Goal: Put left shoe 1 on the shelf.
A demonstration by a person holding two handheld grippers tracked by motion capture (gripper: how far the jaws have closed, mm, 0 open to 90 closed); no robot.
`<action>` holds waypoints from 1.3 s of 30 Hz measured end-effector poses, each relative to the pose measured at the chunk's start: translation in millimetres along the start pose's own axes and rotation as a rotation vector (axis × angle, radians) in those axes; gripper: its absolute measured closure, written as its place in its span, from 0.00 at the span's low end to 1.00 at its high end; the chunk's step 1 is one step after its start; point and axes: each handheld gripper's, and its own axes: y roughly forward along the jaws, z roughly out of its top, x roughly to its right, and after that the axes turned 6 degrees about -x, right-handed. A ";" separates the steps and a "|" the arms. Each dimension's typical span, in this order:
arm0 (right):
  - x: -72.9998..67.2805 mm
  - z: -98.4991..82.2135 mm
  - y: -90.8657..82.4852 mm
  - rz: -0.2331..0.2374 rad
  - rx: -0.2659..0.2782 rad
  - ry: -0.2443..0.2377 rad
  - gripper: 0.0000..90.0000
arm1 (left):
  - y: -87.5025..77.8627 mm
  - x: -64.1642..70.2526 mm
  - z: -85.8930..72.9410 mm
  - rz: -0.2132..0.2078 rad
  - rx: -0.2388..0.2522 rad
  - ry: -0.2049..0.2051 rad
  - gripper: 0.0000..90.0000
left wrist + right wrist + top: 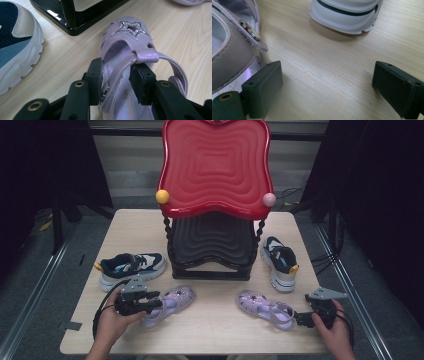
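Observation:
A purple sandal (175, 301) with a star on its toe lies on the table at front left. My left gripper (156, 302) is shut on it at the heel end. In the left gripper view the two black pads (96, 80) press on either side of the ankle strap of the sandal (130, 32), near its buckle. The second purple sandal (265, 307) lies at front right. My right gripper (300, 318) rests just behind its heel and is open. In the right gripper view nothing lies between the jaws of that gripper (327, 85), and the sandal (229, 55) sits beside the left jaw.
A two-tier rack stands mid-table, with a red wavy top tray (215, 165) and a black lower shelf (212, 242). A navy and white sneaker (132, 267) lies left of the rack, its mate (280, 260) right of it. The front table edge is close to both hands.

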 end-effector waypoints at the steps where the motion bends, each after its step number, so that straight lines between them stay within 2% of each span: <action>1: 0.0 0.0 0.0 0.000 0.000 -0.001 0.10 | -0.2 -0.4 0.0 0.004 0.002 0.003 0.70; 4: 0.1 0.0 0.1 0.000 0.000 -0.001 0.10 | -0.7 -0.2 0.3 0.013 0.000 0.004 0.73; 6: 0.0 0.0 0.0 0.000 0.000 0.000 0.10 | -1.1 -1.3 0.6 0.009 0.009 0.011 0.81; 8: 0.0 0.0 0.0 0.000 0.000 0.000 0.10 | -0.9 -1.4 0.8 0.017 -0.008 0.020 0.83; 10: 0.0 0.0 0.0 0.000 0.000 0.000 0.10 | -0.8 -1.6 0.8 0.007 -0.007 0.016 0.84; 11: 0.0 0.0 0.0 0.000 0.000 0.000 0.10 | -1.2 -2.0 1.0 0.015 -0.010 0.029 0.84; 19: 0.0 0.0 0.0 0.000 0.000 0.000 0.10 | -2.0 2.1 4.7 0.009 -0.031 0.058 0.90; 24: 0.0 0.0 0.0 0.000 0.000 -0.001 0.10 | -4.7 4.3 7.5 0.023 -0.027 0.075 0.91; 25: 0.0 0.0 0.0 0.000 0.000 -0.001 0.10 | -6.6 3.7 8.2 0.035 -0.029 0.087 0.91; 28: 0.0 0.0 0.0 0.000 0.000 0.000 0.10 | -9.0 4.7 7.9 0.029 -0.019 0.070 0.91; 37: 0.0 0.0 0.0 0.000 0.000 0.000 0.10 | -17.7 6.3 10.1 0.032 0.009 0.073 0.91; 39: 0.0 0.0 0.0 0.000 0.000 0.000 0.10 | -19.4 7.7 12.0 0.017 0.019 0.070 0.91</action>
